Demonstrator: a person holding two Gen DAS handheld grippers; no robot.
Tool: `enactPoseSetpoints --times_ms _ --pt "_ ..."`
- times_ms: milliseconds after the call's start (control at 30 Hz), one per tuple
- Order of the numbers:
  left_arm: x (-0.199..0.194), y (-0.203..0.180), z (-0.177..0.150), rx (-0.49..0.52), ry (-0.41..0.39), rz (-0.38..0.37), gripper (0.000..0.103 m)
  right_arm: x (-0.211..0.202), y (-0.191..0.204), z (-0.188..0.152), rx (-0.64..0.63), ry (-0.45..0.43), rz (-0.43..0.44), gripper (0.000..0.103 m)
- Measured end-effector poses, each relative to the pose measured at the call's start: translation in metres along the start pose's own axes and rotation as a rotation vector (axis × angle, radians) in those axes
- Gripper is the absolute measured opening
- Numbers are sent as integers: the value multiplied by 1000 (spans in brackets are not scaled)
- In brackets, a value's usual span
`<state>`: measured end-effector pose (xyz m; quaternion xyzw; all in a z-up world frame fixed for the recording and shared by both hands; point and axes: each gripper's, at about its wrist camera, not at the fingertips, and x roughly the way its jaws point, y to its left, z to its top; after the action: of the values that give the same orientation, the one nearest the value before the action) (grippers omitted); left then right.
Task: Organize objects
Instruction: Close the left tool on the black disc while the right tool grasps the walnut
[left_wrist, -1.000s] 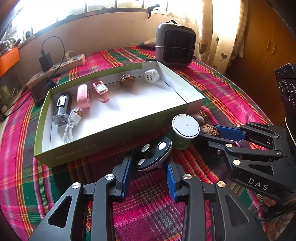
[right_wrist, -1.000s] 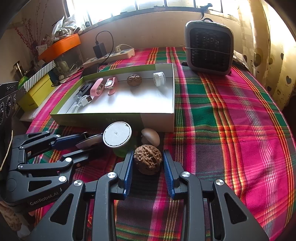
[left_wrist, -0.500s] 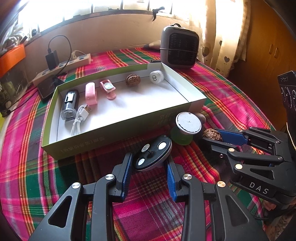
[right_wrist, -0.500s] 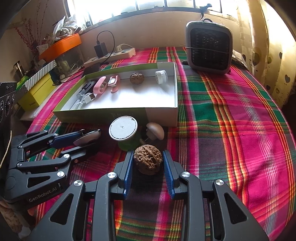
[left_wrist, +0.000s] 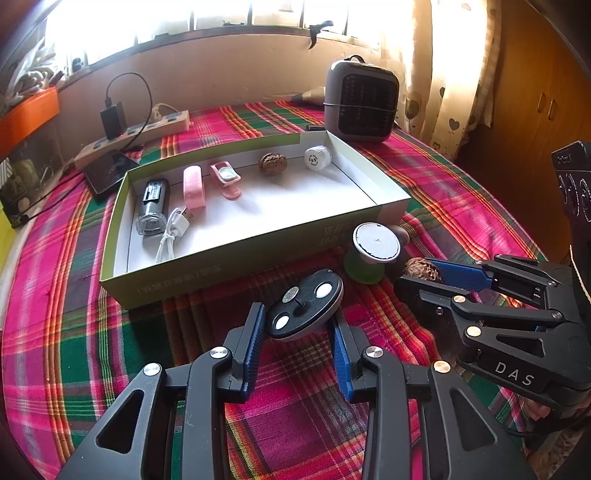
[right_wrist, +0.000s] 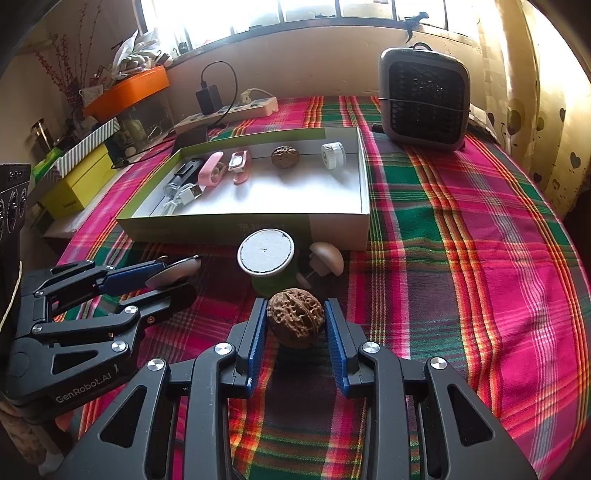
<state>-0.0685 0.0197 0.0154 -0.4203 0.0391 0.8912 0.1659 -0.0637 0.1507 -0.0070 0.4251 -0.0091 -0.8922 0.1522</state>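
plaid-covered table (right_wrist: 461, 229) carries a green box (right_wrist: 221, 227), heater (right_wrist: 424, 99), power strip (right_wrist: 225, 112) and green spool (right_wrist: 267, 264).

Strong daylight from window (left_wrist: 221, 14) at 12 o'clock, blown out white in both views. Curtain (left_wrist: 443, 74) at 1–2 o'clock glows, overexposed. Plaid cloth (right_wrist: 461, 240) vivid, well lit; soft shadows fall toward 6 o'clock, e.g. under box (right_wrist: 332, 229) front wall. Fisheye bends edges hard; dark vignette in corners. Centre sharp, no motion blur; rim detail goes soft.
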Motion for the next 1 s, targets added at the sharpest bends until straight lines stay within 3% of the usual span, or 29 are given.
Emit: enactPoseSetpoints --times_ms 1000 --pt "-32 7 2 -13 -68 22 32 -23 21 12 -37 -54 43 32"
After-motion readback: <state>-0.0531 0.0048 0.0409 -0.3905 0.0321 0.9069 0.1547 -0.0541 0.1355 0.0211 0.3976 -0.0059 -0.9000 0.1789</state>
